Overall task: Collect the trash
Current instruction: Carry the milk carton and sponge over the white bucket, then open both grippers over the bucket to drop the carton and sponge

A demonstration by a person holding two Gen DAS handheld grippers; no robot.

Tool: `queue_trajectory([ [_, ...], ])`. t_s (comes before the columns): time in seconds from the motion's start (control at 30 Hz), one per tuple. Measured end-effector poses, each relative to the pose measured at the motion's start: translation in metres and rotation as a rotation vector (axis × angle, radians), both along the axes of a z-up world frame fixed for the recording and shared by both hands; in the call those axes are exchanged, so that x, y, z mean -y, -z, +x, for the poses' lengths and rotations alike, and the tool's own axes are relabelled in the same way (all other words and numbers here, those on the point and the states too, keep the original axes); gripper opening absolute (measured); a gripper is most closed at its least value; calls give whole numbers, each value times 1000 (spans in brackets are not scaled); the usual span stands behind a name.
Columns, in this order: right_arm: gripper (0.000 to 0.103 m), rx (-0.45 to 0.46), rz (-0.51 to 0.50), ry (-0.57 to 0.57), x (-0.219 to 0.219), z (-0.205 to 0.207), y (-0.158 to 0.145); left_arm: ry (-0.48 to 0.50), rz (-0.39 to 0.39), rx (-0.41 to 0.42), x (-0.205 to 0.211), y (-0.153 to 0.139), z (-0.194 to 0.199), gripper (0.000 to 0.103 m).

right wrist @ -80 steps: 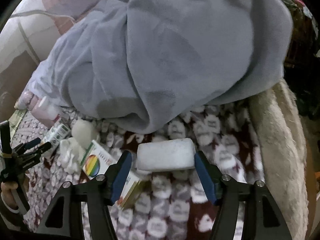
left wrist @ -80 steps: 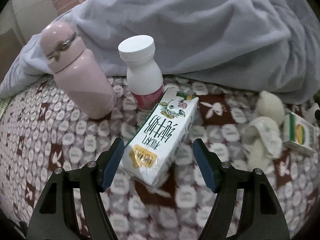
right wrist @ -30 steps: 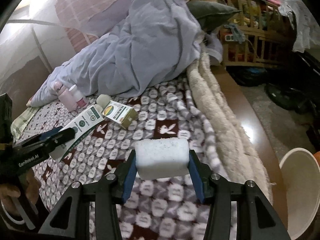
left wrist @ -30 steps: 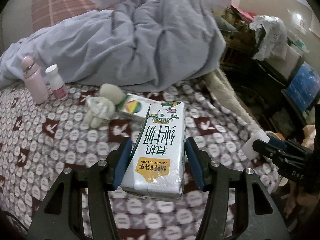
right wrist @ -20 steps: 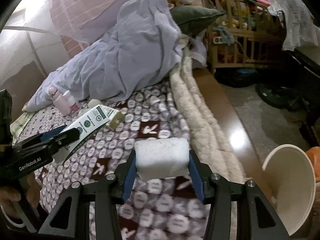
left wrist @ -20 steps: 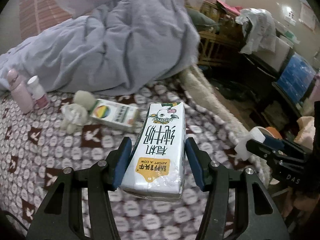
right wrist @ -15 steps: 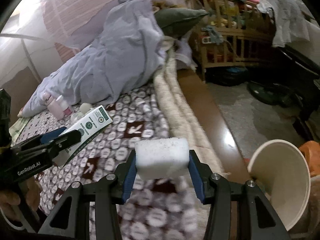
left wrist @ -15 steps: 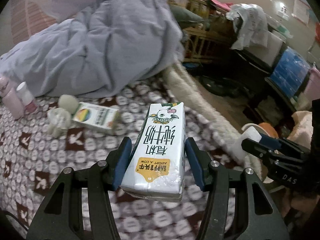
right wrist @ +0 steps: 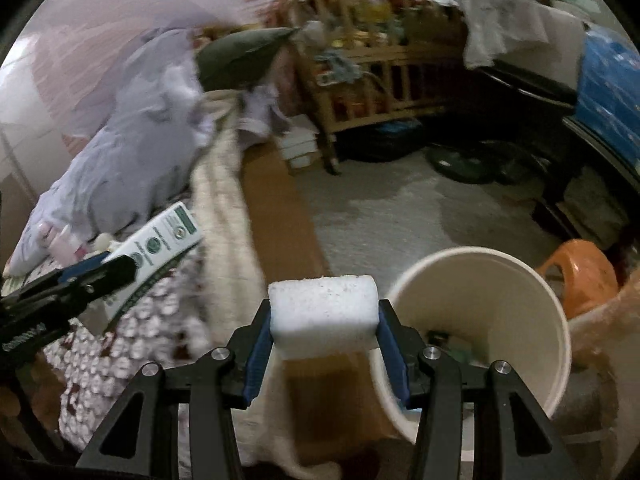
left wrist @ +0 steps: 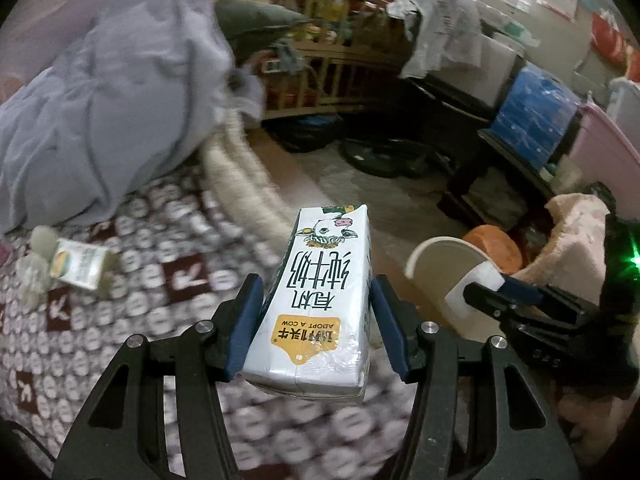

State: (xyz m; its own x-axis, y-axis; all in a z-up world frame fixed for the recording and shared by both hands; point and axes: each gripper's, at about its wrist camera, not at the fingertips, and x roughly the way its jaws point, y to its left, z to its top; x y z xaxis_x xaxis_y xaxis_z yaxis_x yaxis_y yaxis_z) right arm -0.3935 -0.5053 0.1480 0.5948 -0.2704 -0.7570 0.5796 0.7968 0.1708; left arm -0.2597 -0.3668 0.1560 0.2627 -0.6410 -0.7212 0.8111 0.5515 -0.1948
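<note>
Both cameras swung off the bed; only right wrist shows bin (right wrist: pixel 500 280) contents.

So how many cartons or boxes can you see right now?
2: a white cow-print milk carton clamped in the left hand-held gripper, and a small rainbow-printed box lying on the patterned bedspread. Others may be hidden.

Grey-lilac duvet (left wrist: pixel 104 112) bunched on the bed to my left, a dark green pillow (right wrist: pixel 240 58) behind it. Patterned bedspread (left wrist: pixel 120 312), maroon with white rabbit motifs, cream fleece blanket (right wrist: pixel 224 216) draped along its edge. Wooden crib (right wrist: pixel 384 76) full of clutter against the far wall, pale cloth (left wrist: pixel 440 32) slung over furniture beside it. Blue storage box (left wrist: pixel 536 120) on a dark shelf. Orange plastic stool (right wrist: pixel 580 276) on the floor. Pink bottle (right wrist: pixel 60 246) near the duvet, blurred.
</note>
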Motion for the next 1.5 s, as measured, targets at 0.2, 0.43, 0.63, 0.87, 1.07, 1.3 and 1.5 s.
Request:
queue_trajectory([
  [0.2, 48, -22, 23, 99, 36, -38, 10, 74, 8, 4, 41, 0, -29, 54],
  [0.43, 49, -39, 44, 188, 68, -71, 20, 140, 23, -9, 81, 10, -55, 54],
  [0.63, 51, -61, 48, 246, 88, -91, 26, 187, 33, -26, 108, 19, -72, 54],
  [0.87, 52, -64, 53, 275, 99, -100, 28, 194, 51, -43, 125, 28, -76, 54],
  [1.07, 52, -67, 58, 284, 104, -102, 32, 205, 55, -40, 132, 31, -83, 54],
  [1.3, 56, -62, 68, 294, 108, -106, 32, 224, 39, -63, 137, 33, -82, 55],
  [1.5, 63, -6, 83, 316, 108, -112, 29, 241, 3, -112, 137, 31, -79, 69],
])
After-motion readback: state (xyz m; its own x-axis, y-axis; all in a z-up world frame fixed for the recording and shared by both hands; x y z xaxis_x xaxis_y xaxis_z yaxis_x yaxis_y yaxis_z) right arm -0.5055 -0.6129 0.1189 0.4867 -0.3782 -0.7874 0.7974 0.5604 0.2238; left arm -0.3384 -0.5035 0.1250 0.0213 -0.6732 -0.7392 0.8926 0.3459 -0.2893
